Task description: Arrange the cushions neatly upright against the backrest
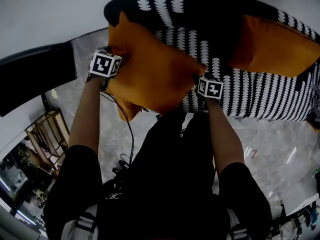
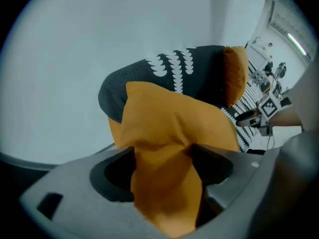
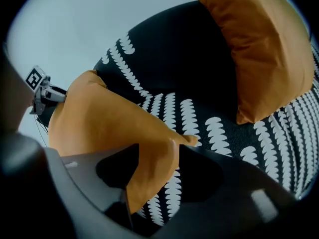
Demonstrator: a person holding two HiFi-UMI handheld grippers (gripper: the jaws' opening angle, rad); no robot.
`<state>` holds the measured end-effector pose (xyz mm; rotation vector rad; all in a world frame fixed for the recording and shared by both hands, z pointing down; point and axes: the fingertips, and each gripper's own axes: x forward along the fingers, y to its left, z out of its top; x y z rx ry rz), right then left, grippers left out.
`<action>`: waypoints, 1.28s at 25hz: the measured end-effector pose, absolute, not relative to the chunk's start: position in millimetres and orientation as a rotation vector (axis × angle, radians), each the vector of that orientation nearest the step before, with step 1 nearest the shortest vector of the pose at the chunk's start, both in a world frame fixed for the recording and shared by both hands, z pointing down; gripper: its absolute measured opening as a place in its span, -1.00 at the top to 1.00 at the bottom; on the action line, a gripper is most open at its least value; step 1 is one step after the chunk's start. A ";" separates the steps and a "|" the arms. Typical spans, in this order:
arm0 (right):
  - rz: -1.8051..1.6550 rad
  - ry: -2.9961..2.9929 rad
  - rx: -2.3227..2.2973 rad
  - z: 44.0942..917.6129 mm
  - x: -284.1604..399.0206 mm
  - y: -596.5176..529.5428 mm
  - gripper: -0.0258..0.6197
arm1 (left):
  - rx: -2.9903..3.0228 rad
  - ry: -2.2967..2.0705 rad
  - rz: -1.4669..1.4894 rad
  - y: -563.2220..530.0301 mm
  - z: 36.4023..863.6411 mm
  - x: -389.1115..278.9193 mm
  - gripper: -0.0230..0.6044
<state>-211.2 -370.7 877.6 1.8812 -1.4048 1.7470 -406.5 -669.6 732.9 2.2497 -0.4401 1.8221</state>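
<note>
Currently, cushion [image 1: 150, 76] is flanked by left gripper [image 2: 164, 183] and right gripper [image 3: 159, 178]; one corner is enclosed, unclamped, by each gripper's spread, released jaws, before sofa [image 1: 200, 9].

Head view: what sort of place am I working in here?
Probably a living room or lounge: a black-and-white patterned sofa, an orange cushion at one end and a second cushion propped at the other, on a pale marbled floor.

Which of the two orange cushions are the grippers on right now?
The left cushion, its corners inside the left gripper and right gripper; the right cushion leans untouched against the backrest.
</note>
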 end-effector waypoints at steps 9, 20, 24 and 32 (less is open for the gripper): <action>1.956 -1.517 1.749 908.6 -230.8 -390.4 0.59 | 2.204 -0.336 1.895 -643.3 736.3 -402.1 0.57; 1.710 -1.701 1.980 768.3 -180.9 -392.4 0.83 | 2.366 -0.451 1.614 -617.3 641.2 -408.8 0.85; 1.454 -1.739 2.084 695.1 -123.8 -398.1 0.83 | 2.515 -0.498 1.373 -615.6 602.7 -377.1 0.85; 1.060 -1.712 2.103 597.6 -46.3 -420.5 0.83 | 2.574 -0.545 1.026 -607.7 588.8 -341.1 0.85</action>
